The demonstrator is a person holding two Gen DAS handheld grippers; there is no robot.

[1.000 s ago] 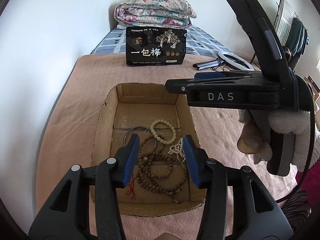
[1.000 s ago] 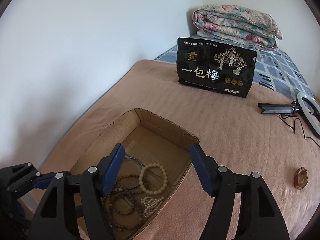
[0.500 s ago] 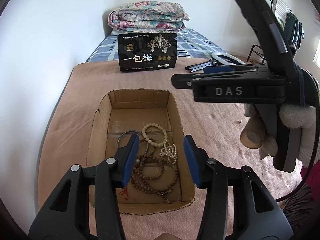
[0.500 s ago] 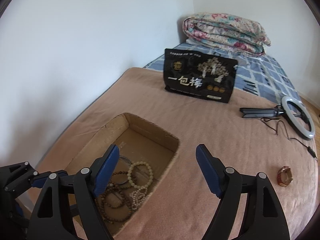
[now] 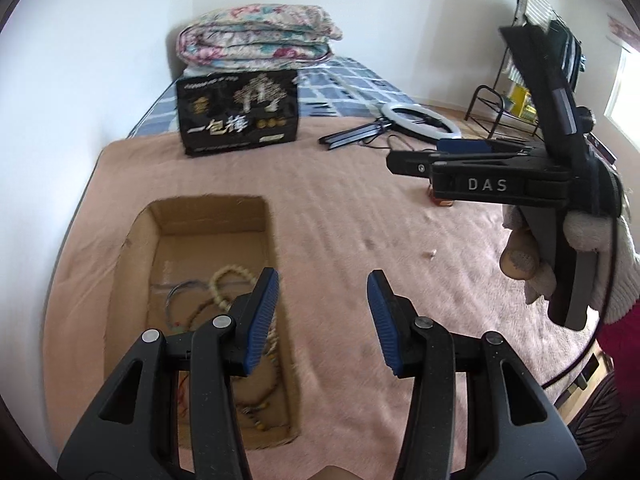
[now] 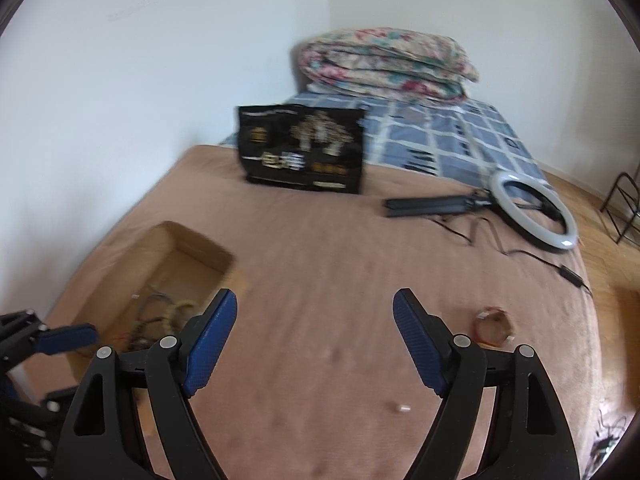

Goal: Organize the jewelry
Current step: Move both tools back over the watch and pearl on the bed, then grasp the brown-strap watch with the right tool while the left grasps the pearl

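The right wrist view shows the right gripper [image 6: 312, 332] over the brown blanket [image 6: 320, 264] of the bed, its jaws wide with nothing between them; they have just been opening. Ahead and to the right of it a reddish-brown bracelet [image 6: 491, 326] lies alone on the blanket, well apart from the cardboard box [image 6: 192, 240] on the left. A small pale bead-like bit [image 6: 402, 408] lies near the gripper; what it is cannot be told.

In the left wrist view the left gripper [image 5: 322, 316] hangs beside the right rim of the box, its jaws half open and empty. Inside the box lie bead strings [image 5: 224, 280] and a thin metal bangle [image 5: 176, 300], piled loosely.

Most of the jewelry appears to be in the box already. What seems left is the lone bracelet, and perhaps the pale bit, to be picked up and carried over to the box.
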